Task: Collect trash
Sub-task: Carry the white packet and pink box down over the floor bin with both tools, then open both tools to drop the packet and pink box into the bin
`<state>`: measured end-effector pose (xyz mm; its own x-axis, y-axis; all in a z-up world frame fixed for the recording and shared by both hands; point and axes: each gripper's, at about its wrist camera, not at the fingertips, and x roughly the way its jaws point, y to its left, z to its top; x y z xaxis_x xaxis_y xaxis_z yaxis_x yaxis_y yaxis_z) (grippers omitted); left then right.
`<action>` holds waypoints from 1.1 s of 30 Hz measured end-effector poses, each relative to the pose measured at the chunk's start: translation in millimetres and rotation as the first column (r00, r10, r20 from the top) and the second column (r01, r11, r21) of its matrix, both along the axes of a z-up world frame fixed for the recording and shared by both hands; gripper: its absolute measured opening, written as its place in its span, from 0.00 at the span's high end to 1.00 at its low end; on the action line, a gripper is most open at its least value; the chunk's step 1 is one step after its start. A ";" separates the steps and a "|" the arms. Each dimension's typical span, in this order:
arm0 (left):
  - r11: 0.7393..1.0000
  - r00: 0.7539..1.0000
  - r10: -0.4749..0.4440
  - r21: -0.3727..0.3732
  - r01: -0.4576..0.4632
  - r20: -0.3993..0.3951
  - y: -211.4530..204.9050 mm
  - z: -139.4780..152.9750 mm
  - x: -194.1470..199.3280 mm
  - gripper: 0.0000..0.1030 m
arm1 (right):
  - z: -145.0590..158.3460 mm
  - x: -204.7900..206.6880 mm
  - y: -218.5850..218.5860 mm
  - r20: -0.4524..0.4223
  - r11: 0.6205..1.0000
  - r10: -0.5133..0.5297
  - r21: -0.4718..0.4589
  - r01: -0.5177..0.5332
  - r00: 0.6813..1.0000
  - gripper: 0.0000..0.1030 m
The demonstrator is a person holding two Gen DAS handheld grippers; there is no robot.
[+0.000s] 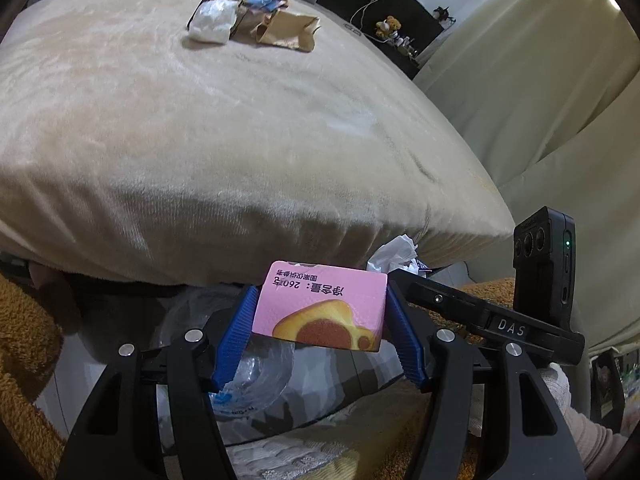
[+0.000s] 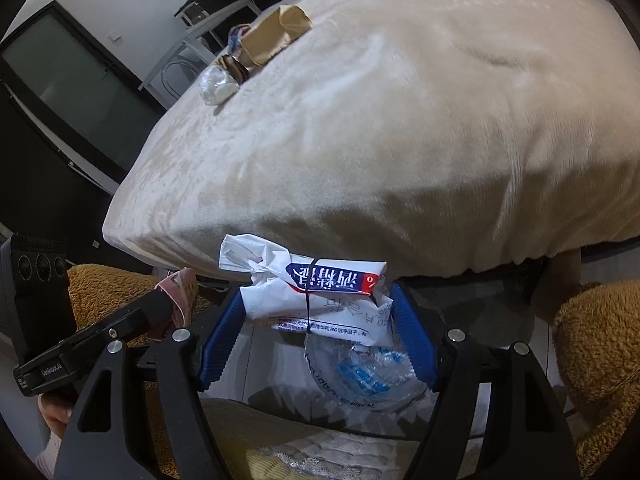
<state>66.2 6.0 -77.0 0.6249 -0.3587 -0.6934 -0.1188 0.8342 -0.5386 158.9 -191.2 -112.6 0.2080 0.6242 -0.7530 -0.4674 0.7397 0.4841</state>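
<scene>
Left wrist view: the left tool is closed on a pink box, its blue pads pressing the box's two short sides. The box bears a picture of a cake and upside-down print. Below the box lies a clear plastic tub inside a lined bin, whose rim cannot be made out. The right tool enters from the right just beside the box, with crumpled white wrapper at its tip.

Right wrist view: the right tool grips a crumpled white wrapper with a blue and red label; both pads touch the bundle's sides, the jaws fairly wide apart. The same tub sits directly beneath. The left tool shows at lower left, a corner of the pink box at its tip.

Both views: behind the tools rises a bed under a beige plush cover. More trash rests on it, well apart from the tools: a white packet touching a brown paper bag. Brown fleece flanks the bin.
</scene>
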 end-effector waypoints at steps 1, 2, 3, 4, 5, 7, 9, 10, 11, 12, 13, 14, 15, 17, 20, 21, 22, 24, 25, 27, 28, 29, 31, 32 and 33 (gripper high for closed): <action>1.000 1.000 0.000 -0.014 -0.001 -0.021 0.1 -4.2 1.2 0.40 | -5.2 1.1 0.1 -0.028 1.000 -0.006 -0.008 0.006 1.000 0.30; 1.000 0.999 0.000 -0.021 -0.001 -0.043 0.4 -8.8 2.4 0.40 | -10.0 3.0 -0.2 -0.057 1.000 -0.013 -0.013 0.012 0.998 0.30; 1.000 0.998 0.001 -0.025 -0.002 -0.070 0.5 -14.0 3.7 0.40 | -14.4 4.5 0.4 -0.083 1.000 -0.016 -0.018 0.014 0.996 0.30; 0.999 0.995 0.002 -0.032 -0.005 -0.105 0.7 -20.5 5.4 0.40 | -18.6 6.0 1.5 -0.105 1.000 -0.018 -0.027 0.016 0.994 0.30; 0.999 0.990 0.001 -0.041 -0.006 -0.140 1.6 -27.2 7.1 0.40 | -23.0 7.1 2.9 -0.126 0.999 -0.022 -0.039 0.018 0.992 0.30; 0.998 0.979 0.001 -0.056 -0.012 -0.204 2.8 -40.0 11.2 0.40 | -31.7 10.0 6.2 -0.162 0.998 -0.031 -0.065 0.021 0.986 0.30; 0.997 0.966 0.006 -0.072 -0.026 -0.257 5.5 -51.4 14.3 0.40 | -42.6 12.6 7.4 -0.209 0.995 -0.044 -0.095 0.025 0.977 0.30; 0.996 0.959 0.012 -0.079 -0.035 -0.284 7.3 -57.2 15.9 0.40 | -48.0 14.8 7.8 -0.234 0.994 -0.051 -0.103 0.028 0.971 0.30; 0.995 0.951 0.016 -0.089 -0.045 -0.309 8.8 -63.7 17.5 0.40 | -53.0 16.1 7.8 -0.258 0.993 -0.063 -0.111 0.035 0.964 0.30; 0.994 0.942 0.019 -0.099 -0.055 -0.334 10.4 -69.8 19.2 0.40 | -57.7 17.8 9.1 -0.278 0.992 -0.071 -0.123 0.038 0.958 0.30; 0.993 0.933 0.019 -0.105 -0.061 -0.358 10.9 -75.5 20.8 0.40 | -62.4 18.9 11.1 -0.296 0.990 -0.075 -0.137 0.035 0.952 0.30; 0.992 0.925 0.020 -0.105 -0.065 -0.379 10.8 -80.0 22.8 0.40 | -68.0 19.7 13.6 -0.318 0.988 -0.078 -0.150 0.031 0.945 0.30; 0.992 0.917 0.021 -0.105 -0.068 -0.397 10.1 -84.6 24.0 0.40 | -73.7 20.5 15.5 -0.342 0.987 -0.082 -0.161 0.028 0.936 0.30; 0.991 0.903 0.016 -0.116 -0.073 -0.430 9.3 -92.8 25.3 0.40 | -84.9 21.9 20.6 -0.391 0.983 -0.090 -0.182 0.019 0.916 0.30; 0.987 0.874 -0.007 -0.144 -0.072 -0.486 10.4 -106.9 29.2 0.40 | -98.1 25.8 26.2 -0.439 0.980 -0.100 -0.199 0.012 0.893 0.30; 0.987 0.863 -0.009 -0.142 -0.072 -0.504 10.3 -111.6 29.7 0.40 | -101.3 27.3 26.1 -0.450 0.979 -0.103 -0.204 0.011 0.887 0.30; 0.988 0.856 -0.010 -0.139 -0.072 -0.516 13.1 -114.7 27.5 0.40 | -104.7 28.1 27.2 -0.465 0.978 -0.108 -0.206 0.012 0.879 0.30; 0.987 0.845 -0.012 -0.142 -0.076 -0.534 13.1 -118.9 27.7 0.40 | -110.7 27.8 30.8 -0.497 0.979 -0.114 -0.203 0.013 0.860 0.30; 0.987 0.841 -0.013 -0.144 -0.078 -0.541 13.8 -120.4 27.3 0.40 | -113.3 28.2 29.8 -0.507 0.978 -0.116 -0.207 0.010 0.854 0.30; 0.988 0.835 -0.014 -0.135 -0.073 -0.550 12.3 -120.8 27.2 0.40 | -118.5 27.9 28.6 -0.514 0.974 -0.122 -0.228 0.002 0.849 0.30; 0.990 0.834 -0.014 -0.125 -0.066 -0.552 11.0 -121.2 27.6 0.40 | -120.1 26.8 28.1 -0.515 0.972 -0.123 -0.234 -0.001 0.848 0.30; 0.992 0.831 -0.013 -0.112 -0.060 -0.556 9.8 -121.6 27.8 0.40 | -121.6 27.4 27.9 -0.517 0.971 -0.126 -0.240 -0.001 0.847 0.30; 0.993 0.825 -0.013 -0.103 -0.054 -0.565 8.3 -120.7 27.5 0.40 | -124.4 29.8 27.8 -0.520 0.969 -0.136 -0.249 0.003 0.843 0.30; 0.994 0.823 -0.018 -0.099 -0.047 -0.567 8.0 -120.8 28.4 0.40 | -126.4 29.6 27.8 -0.526 0.969 -0.140 -0.249 0.006 0.839 0.30; 0.995 0.821 -0.019 -0.087 -0.038 -0.570 6.3 -121.8 29.8 0.39 | -128.1 29.9 27.3 -0.534 0.969 -0.144 -0.247 0.009 0.833 0.30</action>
